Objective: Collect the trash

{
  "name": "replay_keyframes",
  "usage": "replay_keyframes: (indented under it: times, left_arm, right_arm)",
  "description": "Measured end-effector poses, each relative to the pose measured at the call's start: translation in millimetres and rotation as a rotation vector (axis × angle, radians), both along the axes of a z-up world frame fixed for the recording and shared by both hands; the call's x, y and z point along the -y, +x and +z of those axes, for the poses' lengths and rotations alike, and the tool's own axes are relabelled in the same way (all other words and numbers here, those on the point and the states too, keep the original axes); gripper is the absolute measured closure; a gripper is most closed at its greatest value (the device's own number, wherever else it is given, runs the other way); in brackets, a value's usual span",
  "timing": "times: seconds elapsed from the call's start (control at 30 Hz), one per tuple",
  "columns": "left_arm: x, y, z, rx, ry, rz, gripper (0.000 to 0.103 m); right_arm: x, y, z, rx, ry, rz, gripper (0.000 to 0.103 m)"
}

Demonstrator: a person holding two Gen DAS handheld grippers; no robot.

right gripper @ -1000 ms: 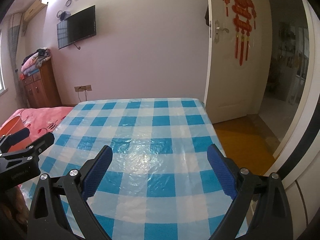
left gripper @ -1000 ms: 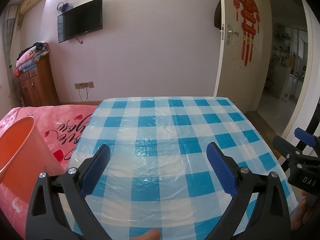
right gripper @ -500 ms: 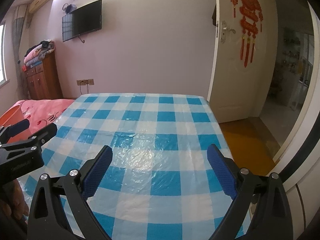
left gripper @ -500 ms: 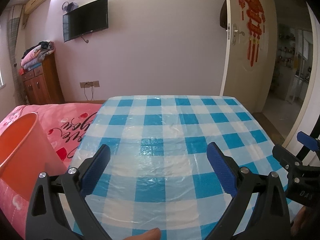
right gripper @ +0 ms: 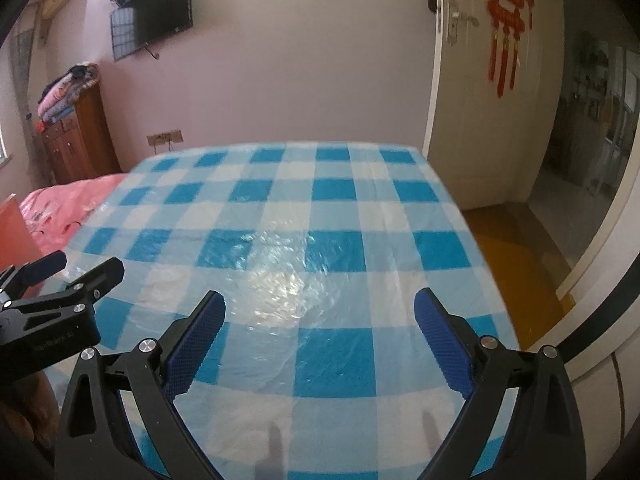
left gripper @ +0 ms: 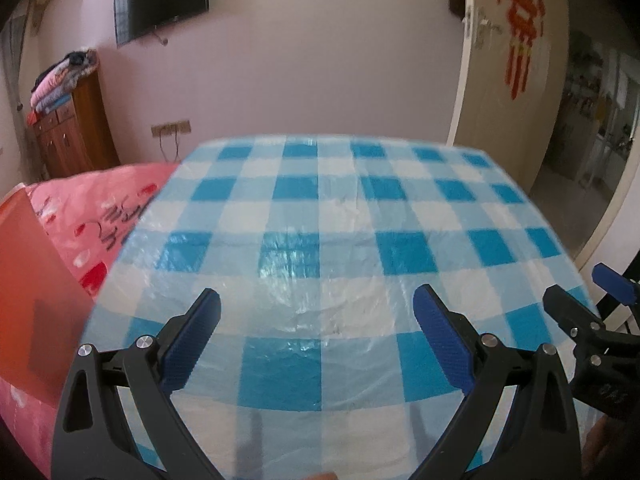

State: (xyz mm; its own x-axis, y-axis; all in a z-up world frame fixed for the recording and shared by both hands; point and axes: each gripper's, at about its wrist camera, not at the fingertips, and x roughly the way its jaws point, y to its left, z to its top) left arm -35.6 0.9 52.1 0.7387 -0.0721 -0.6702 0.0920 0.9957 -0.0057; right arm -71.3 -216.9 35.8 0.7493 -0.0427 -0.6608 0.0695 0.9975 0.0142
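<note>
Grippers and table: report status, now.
Left gripper open, empty. Right gripper open, empty. No trash visible on checkered tablecloth. Orange bin at left, beside table; nothing in the way.

You are in a home bedroom: pink bedspread (left gripper: 100,204), wall television (right gripper: 162,20), wooden dresser (right gripper: 78,136), checked tablecloth (right gripper: 280,216).

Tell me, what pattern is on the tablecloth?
Blue and white checks on the tablecloth, clearest in the right wrist view.

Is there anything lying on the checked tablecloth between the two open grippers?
No. Between the left gripper and right gripper, both views show only bare tablecloth.
</note>
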Motion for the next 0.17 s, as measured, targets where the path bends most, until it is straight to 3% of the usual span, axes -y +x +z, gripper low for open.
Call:
replay_keyframes:
  times: [0.17]
  left_arm:
    - [2.8, 24.4, -29.0, -0.106, -0.018, 0.047, 0.006]
  right_arm:
    - [6.6, 28.8, -29.5, -0.113, 0.010, -0.018, 0.009]
